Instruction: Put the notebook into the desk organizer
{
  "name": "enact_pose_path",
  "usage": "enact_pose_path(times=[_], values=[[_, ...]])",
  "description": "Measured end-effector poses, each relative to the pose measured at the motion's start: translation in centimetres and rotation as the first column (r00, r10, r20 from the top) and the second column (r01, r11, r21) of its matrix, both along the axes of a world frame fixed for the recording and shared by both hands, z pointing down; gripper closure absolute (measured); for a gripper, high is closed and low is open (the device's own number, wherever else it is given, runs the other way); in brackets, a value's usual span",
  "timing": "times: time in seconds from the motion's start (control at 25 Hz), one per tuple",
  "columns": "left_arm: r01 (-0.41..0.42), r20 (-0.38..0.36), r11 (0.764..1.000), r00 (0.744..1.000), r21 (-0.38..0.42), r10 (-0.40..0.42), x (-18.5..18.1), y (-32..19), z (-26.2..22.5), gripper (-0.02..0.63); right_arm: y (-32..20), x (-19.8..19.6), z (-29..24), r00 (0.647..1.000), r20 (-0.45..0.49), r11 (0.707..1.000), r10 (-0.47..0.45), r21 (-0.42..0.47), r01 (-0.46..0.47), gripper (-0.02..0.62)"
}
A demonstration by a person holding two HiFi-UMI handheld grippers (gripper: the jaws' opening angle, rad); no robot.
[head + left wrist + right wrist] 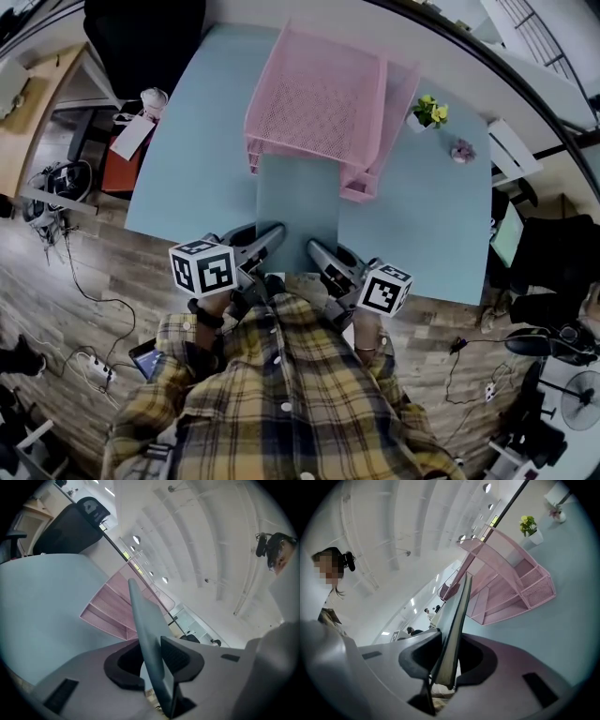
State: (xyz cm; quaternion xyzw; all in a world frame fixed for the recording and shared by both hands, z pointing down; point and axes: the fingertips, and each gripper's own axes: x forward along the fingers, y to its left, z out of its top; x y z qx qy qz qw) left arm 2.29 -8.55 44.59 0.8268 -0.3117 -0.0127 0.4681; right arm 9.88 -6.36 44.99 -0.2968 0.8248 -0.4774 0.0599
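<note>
Both left gripper (275, 232) and right gripper (313, 249), angled inward, clamp the notebook (298, 202).

Two tools were counted: left tool (274, 232), right tool (315, 249). One notebook (298, 211), one desk organizer (319, 98), one worktop (187, 159), one yellow plant (429, 111) and one purplish plant (461, 150) were seen.

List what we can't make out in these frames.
- Head view: the far edge of the notebook meets the pink organizer; the top tray hides whether it is inside a tray yet.
- Head view: contents of the lower trays, covered by that top tray.
- Both gripper views: notebook sits edge-on in the left claw and right claw, so its faces barely show.
- Head view: small object beside the plant, too small to identify.
</note>
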Motion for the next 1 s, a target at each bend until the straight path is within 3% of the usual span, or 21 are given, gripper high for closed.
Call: enact_pose_path(times=[1.0], values=[[-0.051,-0.047,0.996,0.998,-0.071,0.048,-0.7,-4.6,1.7,0.503,-3.9,-0.8,1.5,0.994,0.002,0.992,0.108,-0.067,-0.107,0.495]])
